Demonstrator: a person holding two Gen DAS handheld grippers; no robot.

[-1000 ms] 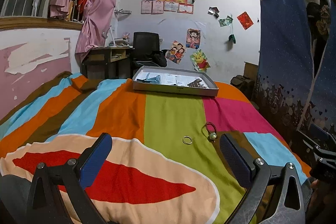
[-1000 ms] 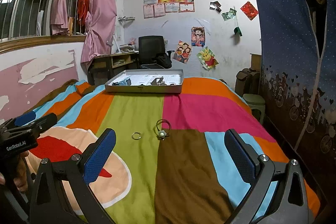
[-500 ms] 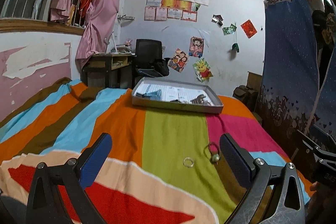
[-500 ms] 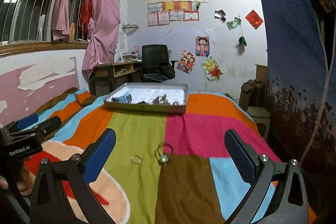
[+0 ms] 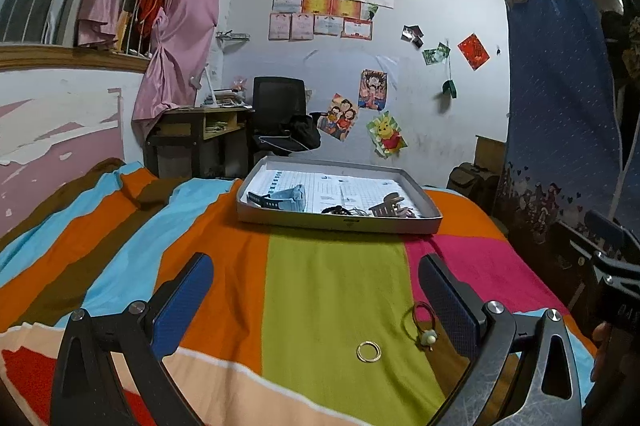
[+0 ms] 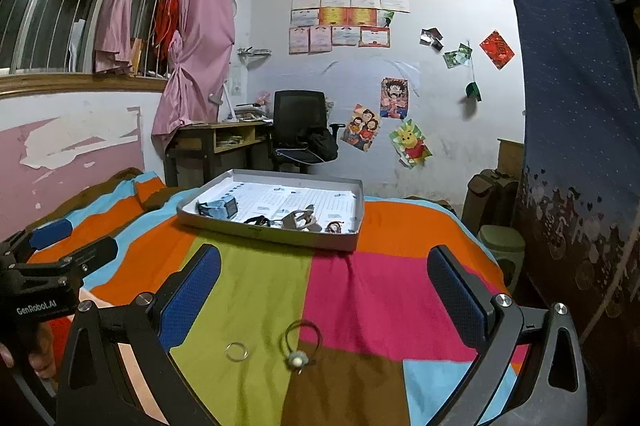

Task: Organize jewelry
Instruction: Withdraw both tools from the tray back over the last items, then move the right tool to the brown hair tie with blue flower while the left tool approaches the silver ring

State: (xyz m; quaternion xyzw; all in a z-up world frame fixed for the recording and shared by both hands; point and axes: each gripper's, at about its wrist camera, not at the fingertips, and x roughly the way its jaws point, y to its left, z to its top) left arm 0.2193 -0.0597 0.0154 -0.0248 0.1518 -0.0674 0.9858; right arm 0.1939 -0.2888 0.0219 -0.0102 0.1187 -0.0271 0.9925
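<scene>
My left gripper [image 5: 316, 300] is spread wide over the striped bedspread [image 5: 328, 290], holding nothing; my right gripper [image 6: 324, 296] is equally wide and empty. Between the right gripper's fingers I see a small gold ring [image 6: 236, 351] on the green stripe, with a hair tie with a pale bead [image 6: 301, 346] just beside it to the right. In the left view both lie near the right-hand finger [image 5: 448, 306]. Farther off sits a shallow grey tray [image 6: 280, 238] holding a blue watch [image 6: 219, 207] and a heap of other pieces I cannot make out.
</scene>
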